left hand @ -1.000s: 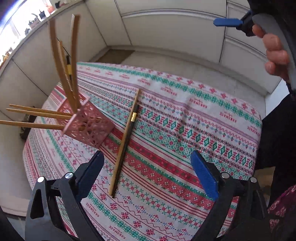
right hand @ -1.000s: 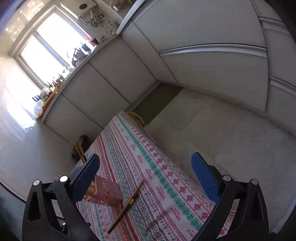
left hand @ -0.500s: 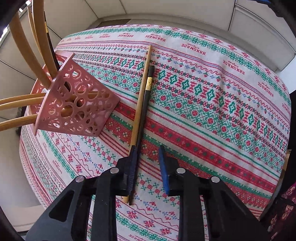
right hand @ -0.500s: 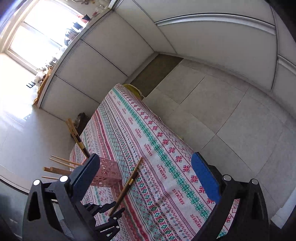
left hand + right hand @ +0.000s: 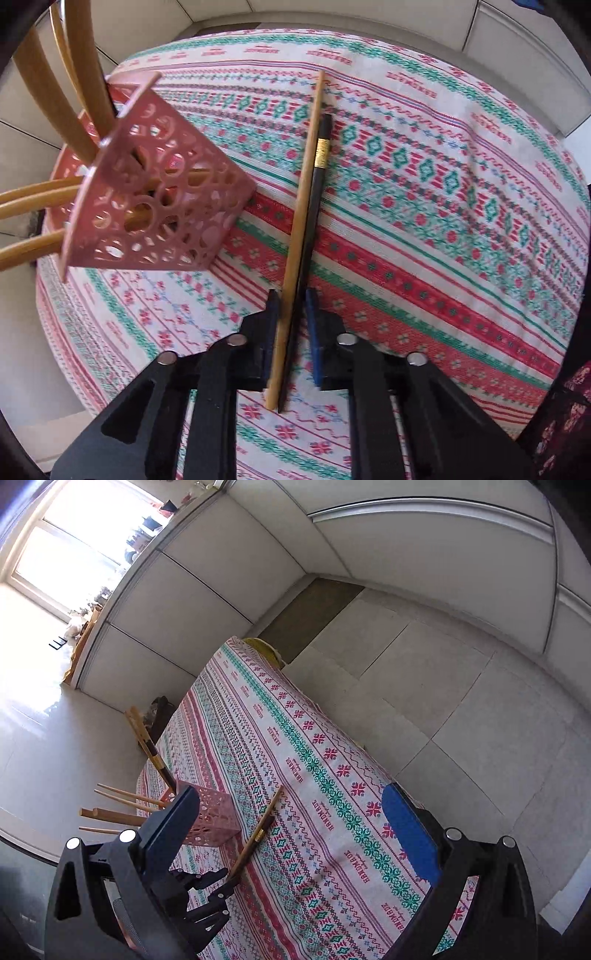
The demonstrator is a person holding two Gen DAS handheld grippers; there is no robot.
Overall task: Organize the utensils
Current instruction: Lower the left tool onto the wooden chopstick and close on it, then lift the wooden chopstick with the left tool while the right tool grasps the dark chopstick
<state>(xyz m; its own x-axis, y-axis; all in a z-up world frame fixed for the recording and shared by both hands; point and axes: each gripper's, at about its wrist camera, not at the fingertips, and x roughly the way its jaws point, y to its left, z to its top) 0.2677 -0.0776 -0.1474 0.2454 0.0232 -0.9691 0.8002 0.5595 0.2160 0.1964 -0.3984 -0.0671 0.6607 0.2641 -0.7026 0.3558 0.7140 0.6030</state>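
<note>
A wooden chopstick (image 5: pixel 300 206) and a black chopstick (image 5: pixel 314 206) with a gold band lie side by side on the patterned tablecloth (image 5: pixel 443 221). My left gripper (image 5: pixel 292 306) straddles their near ends, its jaws nearly closed on both. A pink perforated holder (image 5: pixel 159 210) stands to the left with several wooden utensils (image 5: pixel 33 199) in it. My right gripper (image 5: pixel 291 834) is open and empty, high above the table; its view shows the holder (image 5: pixel 214 819), the two chopsticks (image 5: pixel 258 834) and the left gripper (image 5: pixel 218 893) below.
The table's far edge (image 5: pixel 332 716) drops to a tiled floor (image 5: pixel 443 686). White cabinets (image 5: pixel 221 576) run along the wall behind. The person's dark sleeve (image 5: pixel 569 424) is at the right of the left wrist view.
My left gripper came down to the near ends of the two chopsticks and closed from wide open to nearly shut around them. My right gripper tilted down toward the table, still open.
</note>
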